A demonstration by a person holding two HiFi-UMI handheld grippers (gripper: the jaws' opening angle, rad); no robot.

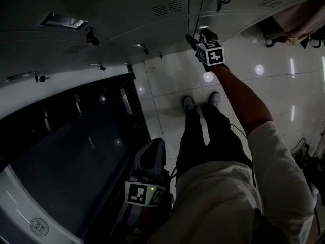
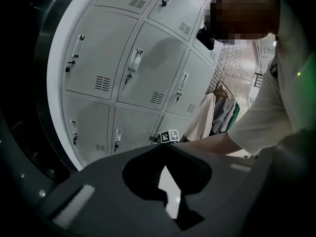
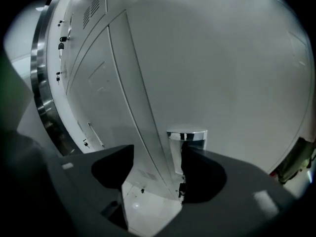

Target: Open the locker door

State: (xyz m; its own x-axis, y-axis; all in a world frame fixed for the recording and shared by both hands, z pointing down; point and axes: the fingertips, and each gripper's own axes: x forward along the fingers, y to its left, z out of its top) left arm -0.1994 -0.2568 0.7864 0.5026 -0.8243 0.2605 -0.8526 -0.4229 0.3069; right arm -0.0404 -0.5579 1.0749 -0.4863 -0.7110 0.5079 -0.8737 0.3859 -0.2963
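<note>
Right claw [image 3: 157, 154] was spread wide and held up against the locker door [image 3: 222, 73]. The chrome handle [image 3: 186, 144] of that door stood between the jaws, just beside the right-hand one; contact could not be told. The door's seam ran down through the gap, left of the handle.

Left claw [image 2: 168, 147] was pressed together at the tips with nothing in it, held low by the person's hip, well apart from the door.

The right gripper view alone showed the handle against the jaws. The head view gave the outstretched arm [image 1: 244, 98], the shoes [image 1: 189, 103] and the tiled floor [image 1: 172, 80]. The left gripper view showed the whole bank of lockers [image 2: 143, 68], with hanging clothes [image 2: 207, 115] beyond it.
</note>
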